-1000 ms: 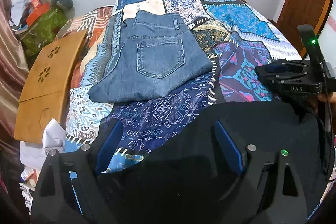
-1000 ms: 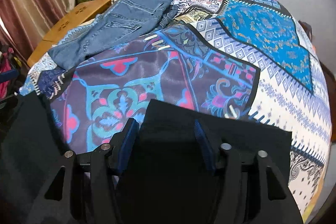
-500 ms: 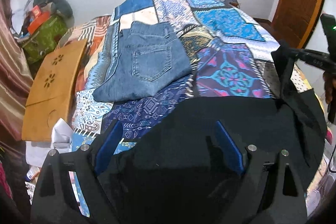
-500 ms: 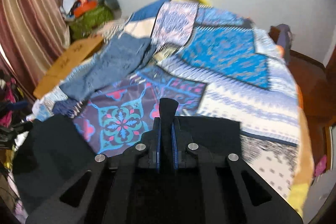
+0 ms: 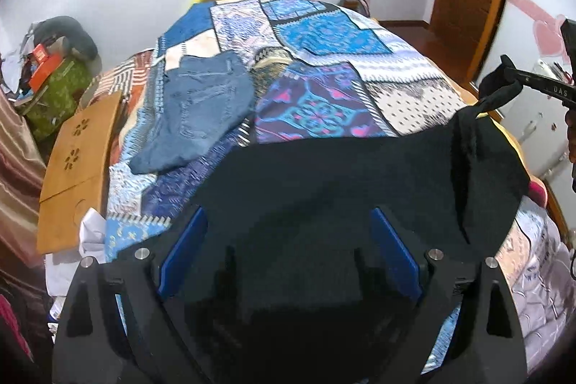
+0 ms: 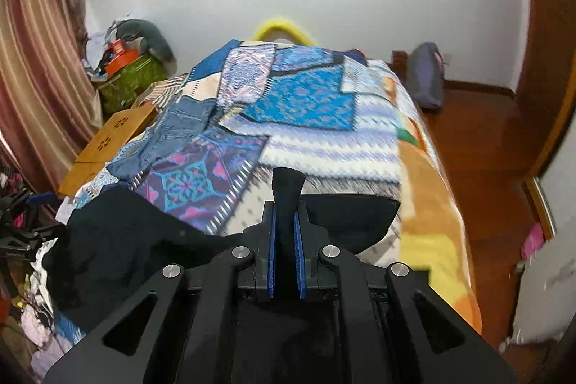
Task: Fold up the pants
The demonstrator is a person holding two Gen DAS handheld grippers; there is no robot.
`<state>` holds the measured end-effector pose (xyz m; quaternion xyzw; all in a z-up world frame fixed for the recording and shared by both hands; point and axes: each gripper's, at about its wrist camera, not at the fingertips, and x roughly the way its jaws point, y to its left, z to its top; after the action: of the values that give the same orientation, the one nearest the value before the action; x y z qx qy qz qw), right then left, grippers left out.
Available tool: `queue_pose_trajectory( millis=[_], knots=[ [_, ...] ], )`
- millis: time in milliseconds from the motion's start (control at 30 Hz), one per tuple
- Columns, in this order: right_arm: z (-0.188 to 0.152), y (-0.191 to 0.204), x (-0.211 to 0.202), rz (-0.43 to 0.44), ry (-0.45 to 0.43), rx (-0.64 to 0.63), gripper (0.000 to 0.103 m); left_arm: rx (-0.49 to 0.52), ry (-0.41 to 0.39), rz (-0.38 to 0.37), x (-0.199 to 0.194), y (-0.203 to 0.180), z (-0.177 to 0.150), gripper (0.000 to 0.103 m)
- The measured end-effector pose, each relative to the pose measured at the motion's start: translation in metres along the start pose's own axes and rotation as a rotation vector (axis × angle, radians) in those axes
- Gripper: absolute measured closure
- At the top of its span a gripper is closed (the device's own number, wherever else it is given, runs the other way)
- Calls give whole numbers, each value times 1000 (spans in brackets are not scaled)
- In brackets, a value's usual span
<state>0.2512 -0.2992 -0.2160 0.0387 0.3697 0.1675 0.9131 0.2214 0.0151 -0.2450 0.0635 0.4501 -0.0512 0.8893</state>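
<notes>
Right tool (image 6: 285, 236) clenched on black pants (image 6: 126, 240) at lower centre; left tool (image 5: 288, 251) released over them, bottom centre.

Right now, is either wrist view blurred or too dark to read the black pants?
Right wrist view: motion smear across the bedspread and the floor at right, while the right tongs stay sharp, shut on a tuft of the black pants. Left wrist view: mostly sharp with strong fisheye bending; the pants form a near-featureless dark mass between the open left tongs.
</notes>
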Motion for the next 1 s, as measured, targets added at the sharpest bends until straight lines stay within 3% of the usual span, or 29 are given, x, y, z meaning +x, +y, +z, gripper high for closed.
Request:
queue_pose_trajectory(
  millis=[267, 600, 733, 1000],
  knots=[
    [-63, -40, -26, -57, 64, 62, 95, 12, 52, -11, 6, -26, -16, 11],
    [-139, -72, -11, -75, 224, 156, 89, -19, 105, -6, 12, -26, -32, 11],
    [-142, -79, -19, -88, 227, 173, 68, -37, 109, 7, 1, -13, -41, 11],
    [-123, -88, -46, -123, 117, 151, 62, -6, 136, 22, -9, -3, -72, 11]
  ],
)
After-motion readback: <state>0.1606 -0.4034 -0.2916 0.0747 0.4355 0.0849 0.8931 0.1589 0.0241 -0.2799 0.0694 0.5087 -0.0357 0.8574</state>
